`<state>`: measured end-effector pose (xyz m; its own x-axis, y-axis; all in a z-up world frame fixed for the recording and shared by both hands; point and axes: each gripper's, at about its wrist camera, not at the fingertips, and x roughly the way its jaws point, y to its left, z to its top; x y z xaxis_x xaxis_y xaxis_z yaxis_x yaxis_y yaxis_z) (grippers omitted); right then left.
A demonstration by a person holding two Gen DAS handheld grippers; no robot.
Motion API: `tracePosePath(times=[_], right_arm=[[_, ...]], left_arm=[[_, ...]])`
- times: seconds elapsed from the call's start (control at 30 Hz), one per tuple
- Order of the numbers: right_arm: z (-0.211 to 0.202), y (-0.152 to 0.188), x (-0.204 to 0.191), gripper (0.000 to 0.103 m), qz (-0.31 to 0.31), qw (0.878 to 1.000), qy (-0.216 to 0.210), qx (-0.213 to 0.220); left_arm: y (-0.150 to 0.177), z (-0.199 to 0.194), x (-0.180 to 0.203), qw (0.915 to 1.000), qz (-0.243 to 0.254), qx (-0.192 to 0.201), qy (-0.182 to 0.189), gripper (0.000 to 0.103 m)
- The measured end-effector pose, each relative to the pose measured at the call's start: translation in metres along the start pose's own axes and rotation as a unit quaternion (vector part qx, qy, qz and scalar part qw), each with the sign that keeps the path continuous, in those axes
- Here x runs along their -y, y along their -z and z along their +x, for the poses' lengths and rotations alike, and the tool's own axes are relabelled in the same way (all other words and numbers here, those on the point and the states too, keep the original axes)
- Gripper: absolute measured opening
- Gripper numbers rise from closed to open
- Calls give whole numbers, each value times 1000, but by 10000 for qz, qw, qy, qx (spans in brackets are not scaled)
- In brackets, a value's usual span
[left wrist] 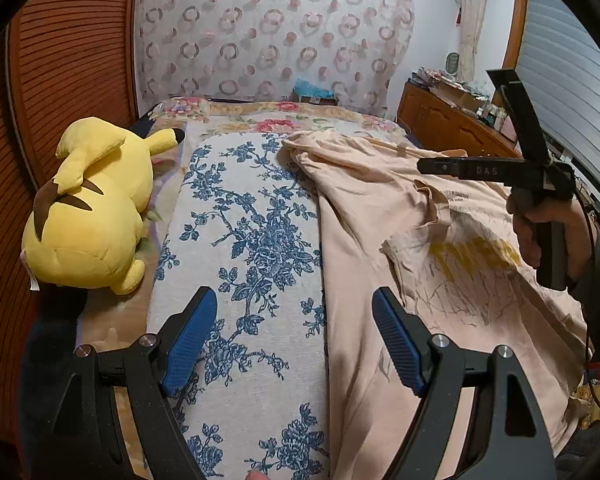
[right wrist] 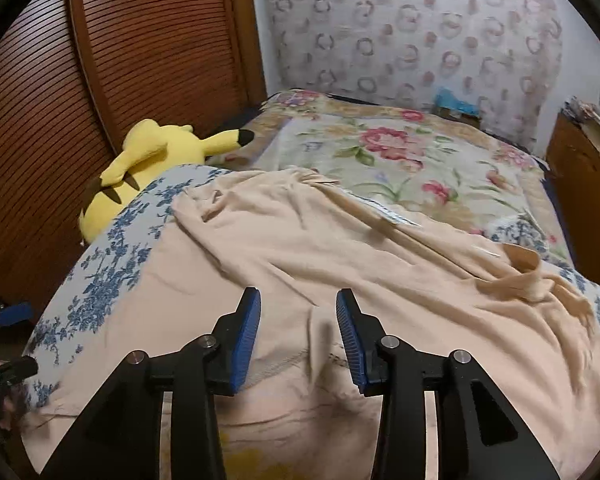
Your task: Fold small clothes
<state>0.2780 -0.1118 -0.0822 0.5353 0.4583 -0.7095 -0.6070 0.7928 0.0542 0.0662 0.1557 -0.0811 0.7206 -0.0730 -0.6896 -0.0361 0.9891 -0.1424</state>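
Observation:
A peach T-shirt with a yellow and grey print lies crumpled on a white pad with blue flowers; it also shows in the right wrist view. My left gripper is open and empty, over the shirt's left edge and the pad. My right gripper is open and empty, just above the shirt near a folded hem. In the left wrist view the right gripper is held by a hand above the shirt's right part.
A yellow plush toy lies at the pad's left, against a brown slatted door. A floral bedspread covers the bed behind. A wooden cabinet with clutter stands at the right. A patterned curtain hangs at the back.

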Motion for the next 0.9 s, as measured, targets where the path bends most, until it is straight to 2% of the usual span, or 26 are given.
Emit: tracePosePath(times=[0.1, 0.27, 0.37, 0.4, 0.43, 0.47, 0.53, 0.73, 0.9], right_arm=[[9, -2, 8, 41, -73, 9998, -181, -78], [21, -2, 24, 41, -355, 9988, -90, -340], [27, -1, 28, 39, -413, 9979, -208, -455], [25, -1, 28, 34, -474, 9975, -276, -438], [24, -2, 29, 14, -494, 9969, -439, -432], [22, -2, 31, 7, -515, 9966, -509, -395], [16, -1, 34, 7, -555, 9972, -421, -266], [21, 12, 45, 7, -466, 9963, -567, -457], [23, 11, 50, 7, -362, 9958, -703, -459]], left_arm=[[-10, 7, 2, 9999, 130, -33, -16, 81], [-38, 29, 0, 9996, 251, -131, -68, 81], [-51, 43, -2, 9994, 287, -168, -71, 81], [-57, 50, -3, 9994, 268, -204, -65, 81], [-61, 55, -4, 9994, 258, -228, -59, 81], [-65, 59, -5, 9993, 256, -258, -61, 81], [-75, 71, -7, 9992, 266, -302, -76, 81], [-101, 108, -14, 9983, 141, -563, -55, 81], [-118, 127, -16, 9976, 76, -656, 219, 79]])
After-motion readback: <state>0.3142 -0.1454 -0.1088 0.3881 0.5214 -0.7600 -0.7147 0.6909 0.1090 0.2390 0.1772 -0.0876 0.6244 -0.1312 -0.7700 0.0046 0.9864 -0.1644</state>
